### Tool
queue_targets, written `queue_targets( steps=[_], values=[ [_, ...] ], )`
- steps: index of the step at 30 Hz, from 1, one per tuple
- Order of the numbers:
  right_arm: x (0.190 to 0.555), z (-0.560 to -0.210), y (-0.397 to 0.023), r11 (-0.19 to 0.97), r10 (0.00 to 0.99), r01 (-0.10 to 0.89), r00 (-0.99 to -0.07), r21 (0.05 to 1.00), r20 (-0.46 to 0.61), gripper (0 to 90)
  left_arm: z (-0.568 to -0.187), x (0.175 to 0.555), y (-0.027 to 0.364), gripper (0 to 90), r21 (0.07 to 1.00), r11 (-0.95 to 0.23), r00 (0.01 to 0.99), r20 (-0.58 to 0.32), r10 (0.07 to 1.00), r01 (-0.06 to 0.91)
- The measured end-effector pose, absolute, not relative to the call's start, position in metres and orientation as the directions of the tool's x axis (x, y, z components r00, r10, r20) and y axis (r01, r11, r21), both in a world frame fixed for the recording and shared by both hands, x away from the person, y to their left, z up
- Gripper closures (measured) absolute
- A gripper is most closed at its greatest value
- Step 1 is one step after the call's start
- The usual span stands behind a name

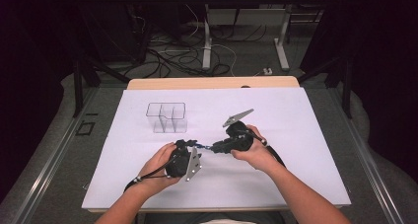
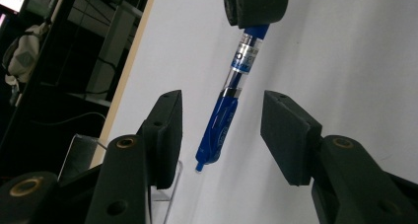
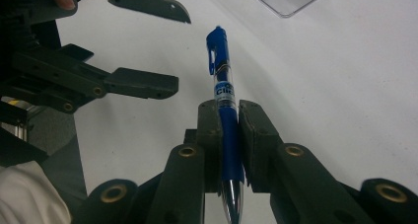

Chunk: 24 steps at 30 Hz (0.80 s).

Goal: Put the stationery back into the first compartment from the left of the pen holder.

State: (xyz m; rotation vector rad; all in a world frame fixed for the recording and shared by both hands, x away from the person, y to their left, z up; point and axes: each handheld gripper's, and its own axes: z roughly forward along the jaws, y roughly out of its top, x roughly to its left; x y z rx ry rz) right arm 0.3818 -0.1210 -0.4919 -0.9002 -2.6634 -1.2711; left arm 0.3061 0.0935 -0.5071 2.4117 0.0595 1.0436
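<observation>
Handing off a blue pen (image 3: 226,110) between grippers, by the look of it. Right gripper (image 3: 227,135) is clamped on the barrel, pads tight on the lower blue section, tip end poking back past the jaws toward the camera. Pen is held in the air over the white table sheet (image 1: 296,135), clip end aimed at the left gripper (image 2: 222,130).

Left gripper is partly open, jaws standing either side of the clip end with clear gaps both sides. Neither of its pads (image 2: 291,135) touches the pen yet.

Risks from here:

- Off-centre close. In the left gripper view the pen sits nearer the left pad and runs at a slant across the gap. One pad likely lands first, levers the pen sideways and twists it in the right grip.
- Thin overlap. Just the clip end sits between the left pads. A grab on the clip rather than the barrel is springy and could slip.
- Early release. If the right lets go before the left is firmly on, the pen drops to the sheet and probably rolls.
- Collision. Jaw tips of the two grippers are close together in the high view; pushing in further for more overlap could knock them.
- Clear divided organiser (image 1: 166,118) stands a bit beyond the hands. If it's the target, a crooked grip makes slotting the pen in upright harder.
</observation>
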Motion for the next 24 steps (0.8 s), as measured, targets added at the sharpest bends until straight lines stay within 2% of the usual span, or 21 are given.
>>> queue_targets(
  steps=[4,24],
  values=[
    [0.382,-0.493,-0.119,0.489,0.477,0.528,-0.828,0.695,0.294,80.1,-0.509,0.306,0.09,54.4,0.431,-0.882,0.686,0.7,0.196,-0.188],
    [0.379,-0.496,-0.114,0.513,0.454,0.528,-0.836,0.676,0.308,80.1,-0.519,0.306,0.081,69.5,0.407,-0.888,0.689,0.707,0.159,-0.213]
  ],
)
